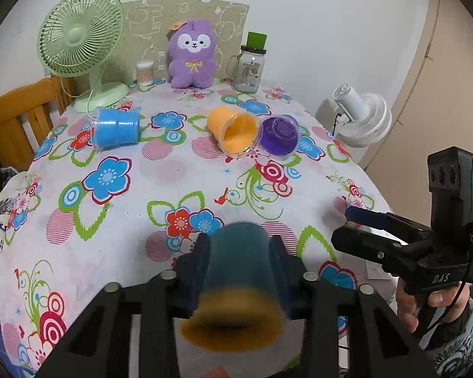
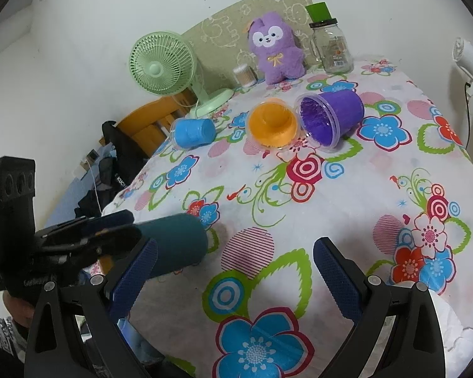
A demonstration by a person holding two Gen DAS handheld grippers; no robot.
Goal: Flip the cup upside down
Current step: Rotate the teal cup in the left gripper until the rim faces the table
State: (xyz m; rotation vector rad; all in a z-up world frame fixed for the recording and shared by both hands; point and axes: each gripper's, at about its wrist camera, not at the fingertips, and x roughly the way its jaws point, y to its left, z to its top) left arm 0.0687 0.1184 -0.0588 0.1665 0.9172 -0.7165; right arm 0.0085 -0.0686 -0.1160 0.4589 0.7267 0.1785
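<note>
My left gripper (image 1: 239, 245) is shut on a dark teal cup (image 1: 236, 271) with a yellow inside, held on its side above the near table edge, its mouth toward the camera. The cup also shows in the right wrist view (image 2: 173, 239), gripped by the left gripper (image 2: 123, 226). My right gripper (image 2: 236, 271) is open and empty over the tablecloth; it shows at the right in the left wrist view (image 1: 350, 223). Three more cups lie on their sides farther back: light blue (image 1: 116, 129), orange (image 1: 233, 132), purple (image 1: 280, 135).
A floral tablecloth (image 1: 173, 176) covers the table. At the back stand a green fan (image 1: 82, 37), a purple plush toy (image 1: 192, 56), a glass jar (image 1: 249, 66) and a cotton swab tub (image 1: 145, 74). A wooden chair (image 1: 12, 116) is left, a white fan (image 1: 362, 116) right.
</note>
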